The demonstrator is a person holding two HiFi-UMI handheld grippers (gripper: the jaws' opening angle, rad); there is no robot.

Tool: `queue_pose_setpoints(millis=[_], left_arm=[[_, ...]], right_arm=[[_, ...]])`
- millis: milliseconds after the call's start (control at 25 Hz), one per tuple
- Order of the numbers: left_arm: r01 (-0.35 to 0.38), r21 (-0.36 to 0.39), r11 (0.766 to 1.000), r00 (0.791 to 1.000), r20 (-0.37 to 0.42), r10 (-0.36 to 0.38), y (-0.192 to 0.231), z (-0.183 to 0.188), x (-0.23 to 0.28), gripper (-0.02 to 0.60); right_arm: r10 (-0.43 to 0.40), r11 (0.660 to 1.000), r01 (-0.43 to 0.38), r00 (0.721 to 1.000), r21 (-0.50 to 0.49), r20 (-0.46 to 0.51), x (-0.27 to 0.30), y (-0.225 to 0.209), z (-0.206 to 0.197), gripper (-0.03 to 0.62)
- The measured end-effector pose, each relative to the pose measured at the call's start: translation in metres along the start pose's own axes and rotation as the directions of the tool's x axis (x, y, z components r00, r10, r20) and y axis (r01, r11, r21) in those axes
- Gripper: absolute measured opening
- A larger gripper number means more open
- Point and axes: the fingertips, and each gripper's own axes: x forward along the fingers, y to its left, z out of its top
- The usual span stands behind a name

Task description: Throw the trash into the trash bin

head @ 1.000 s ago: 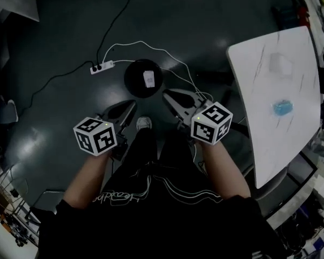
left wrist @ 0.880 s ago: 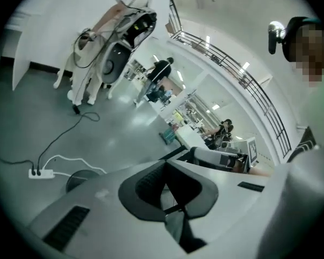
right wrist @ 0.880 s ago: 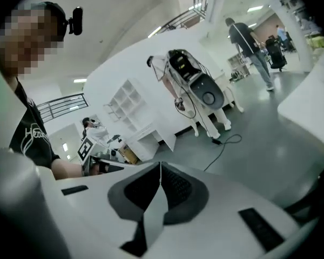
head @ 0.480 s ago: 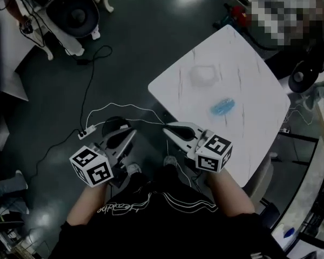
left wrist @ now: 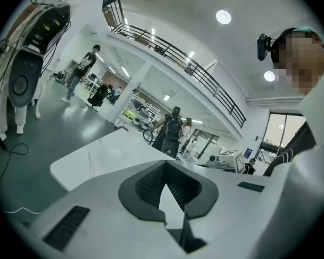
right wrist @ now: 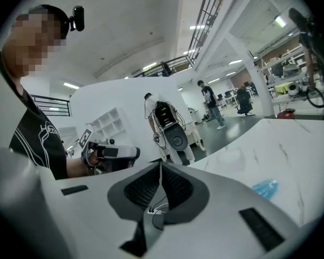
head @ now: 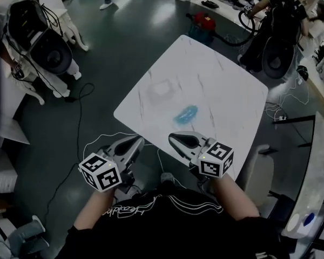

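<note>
1. Blue crumpled trash (head: 186, 113): lies loose on the white tabletop (head: 227, 74), in no container.
2. Clear pale item (head: 162, 88): near the trash on the tabletop; contents cannot be made out.
3. Left tongs (head: 133, 143): together, empty, just off the near edge.
4. Right tongs (head: 176, 138): together, empty, at the near edge, apart from the trash.

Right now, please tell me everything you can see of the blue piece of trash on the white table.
The blue piece of trash is a small crumpled thing, light blue and shiny, like plastic film. It lies loose near the middle of the white marbled table, nearer the person's side. Only the table touches it.
</note>
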Motion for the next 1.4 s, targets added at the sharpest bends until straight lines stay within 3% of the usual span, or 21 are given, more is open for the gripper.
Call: queue_pose_setpoints(millis=[240,560,880,1120,1400], left_arm=[[0.039,0.077,0.996,0.999,-0.040,-0.036,-0.036,-0.003,0.052,0.005],[0.009,0.050,0.999,0.999,-0.050,-0.006,-0.042,-0.008,0.084,0.006],[-0.041,0.032,0.999,0.997,-0.058,0.043,-0.026,-0.017,0.089,0.006],[-0.106,-0.033,0.994,0.994,-0.022,0.106,0.006,-0.018,0.081,0.006],[-0.152,-0.078,0.985,0.988,-0.035,0.150,0.029,-0.033,0.071,0.006]], right_arm=[[-0.103,0.993,0.101,0.994,-0.068,-0.021,-0.045,-0.043,0.001,0.037],[-0.149,0.988,0.147,0.989,-0.054,-0.025,-0.069,-0.096,-0.002,0.043],[-0.182,0.982,0.178,0.981,-0.065,-0.061,-0.049,-0.134,-0.017,0.216],[-0.260,0.961,0.244,0.957,-0.129,-0.129,-0.021,-0.162,-0.036,0.279],[-0.314,0.944,0.273,0.916,-0.186,-0.248,0.007,-0.193,-0.076,0.304]])
